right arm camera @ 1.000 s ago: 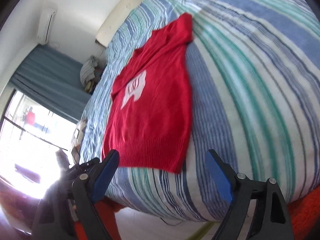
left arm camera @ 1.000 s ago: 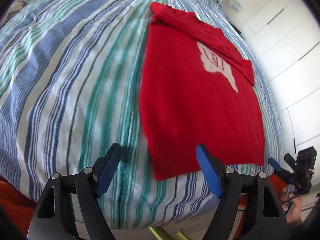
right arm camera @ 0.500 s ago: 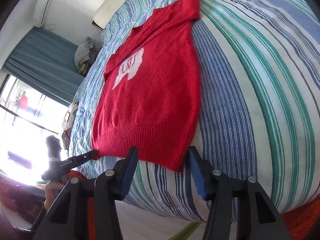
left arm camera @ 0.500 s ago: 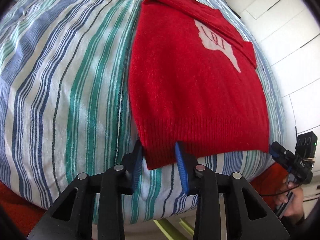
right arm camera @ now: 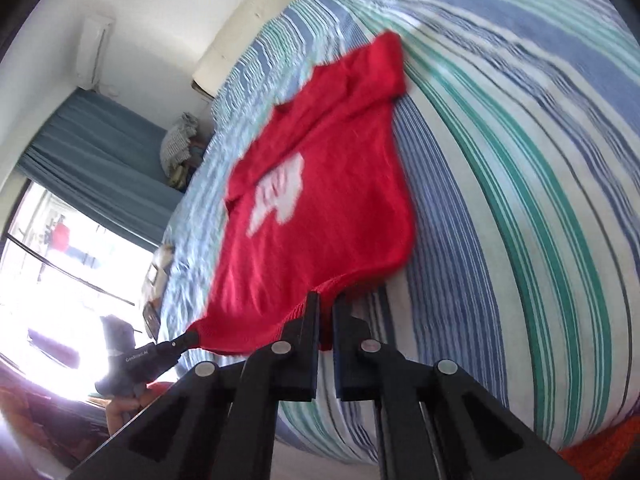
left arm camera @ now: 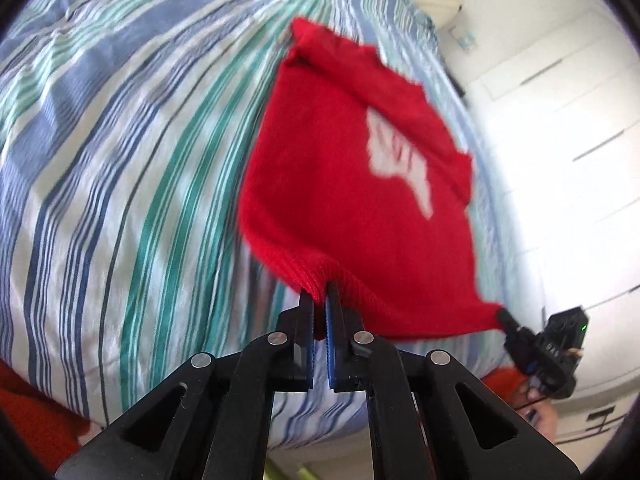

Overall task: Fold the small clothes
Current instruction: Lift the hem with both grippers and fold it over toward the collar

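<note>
A small red knit sweater [left arm camera: 340,184] with a white chest motif lies on the striped bed, its ribbed hem toward me. My left gripper [left arm camera: 319,296] is shut on the hem's left corner and holds it lifted off the cover. My right gripper [right arm camera: 326,300] is shut on the hem's right corner of the sweater [right arm camera: 320,208], also lifted. Each gripper shows in the other's view: the right gripper [left arm camera: 505,316] at the far hem corner, the left gripper [right arm camera: 188,338] likewise. The hem hangs stretched between them.
The bed cover [left arm camera: 120,160] has blue, green and white stripes and falls away at the near edge. White wardrobe doors [left arm camera: 560,128] stand right of the bed. A window with blue curtains [right arm camera: 92,152] is on the other side. A pillow [right arm camera: 256,12] lies at the head.
Both grippers closed fully on the hem corners and lifted the hem off the bed. The sweater's lower part now hangs raised and slightly bunched.
</note>
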The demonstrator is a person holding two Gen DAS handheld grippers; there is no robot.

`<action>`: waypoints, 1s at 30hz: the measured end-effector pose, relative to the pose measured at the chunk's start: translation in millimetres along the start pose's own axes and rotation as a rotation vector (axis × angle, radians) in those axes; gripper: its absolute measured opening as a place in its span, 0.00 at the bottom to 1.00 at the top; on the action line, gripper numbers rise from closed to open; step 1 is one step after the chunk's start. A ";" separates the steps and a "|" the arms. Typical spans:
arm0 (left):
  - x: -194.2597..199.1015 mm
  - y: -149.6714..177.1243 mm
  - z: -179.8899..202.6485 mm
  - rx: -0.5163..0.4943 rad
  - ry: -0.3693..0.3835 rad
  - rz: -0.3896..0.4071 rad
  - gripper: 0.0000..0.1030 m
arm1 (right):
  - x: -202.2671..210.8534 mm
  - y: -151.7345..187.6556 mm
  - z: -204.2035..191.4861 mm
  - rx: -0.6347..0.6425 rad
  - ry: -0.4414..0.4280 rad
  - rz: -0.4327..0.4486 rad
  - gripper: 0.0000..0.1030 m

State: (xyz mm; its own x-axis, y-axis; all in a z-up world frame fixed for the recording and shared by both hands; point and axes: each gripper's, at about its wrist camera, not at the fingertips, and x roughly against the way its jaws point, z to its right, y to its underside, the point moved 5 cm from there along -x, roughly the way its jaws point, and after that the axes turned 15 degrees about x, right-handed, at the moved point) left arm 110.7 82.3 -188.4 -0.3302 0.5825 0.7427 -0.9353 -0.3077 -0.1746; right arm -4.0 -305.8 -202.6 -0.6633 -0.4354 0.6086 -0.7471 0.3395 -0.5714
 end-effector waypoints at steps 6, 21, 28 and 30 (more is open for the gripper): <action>-6.5 -84.8 56.2 0.014 0.076 0.094 0.03 | -22.3 -86.7 1.6 0.027 -0.010 0.090 0.05; -158.4 -308.1 123.3 -0.058 -0.262 0.250 0.23 | -166.1 -296.9 72.6 0.081 0.171 0.141 0.16; -123.0 -293.9 95.5 -0.060 -0.268 0.306 0.59 | -151.7 -279.1 37.8 0.311 0.185 0.114 0.30; -111.0 -264.7 93.4 -0.163 -0.284 0.324 0.82 | -151.5 -248.5 9.9 0.444 0.124 0.041 0.31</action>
State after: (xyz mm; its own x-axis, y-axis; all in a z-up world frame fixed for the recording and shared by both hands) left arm 406.7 28.8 -164.2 -0.5826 0.2398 0.7766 -0.8047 -0.3045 -0.5097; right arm 282.5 -332.5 -158.3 -0.7125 -0.3168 0.6260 -0.6473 -0.0473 -0.7607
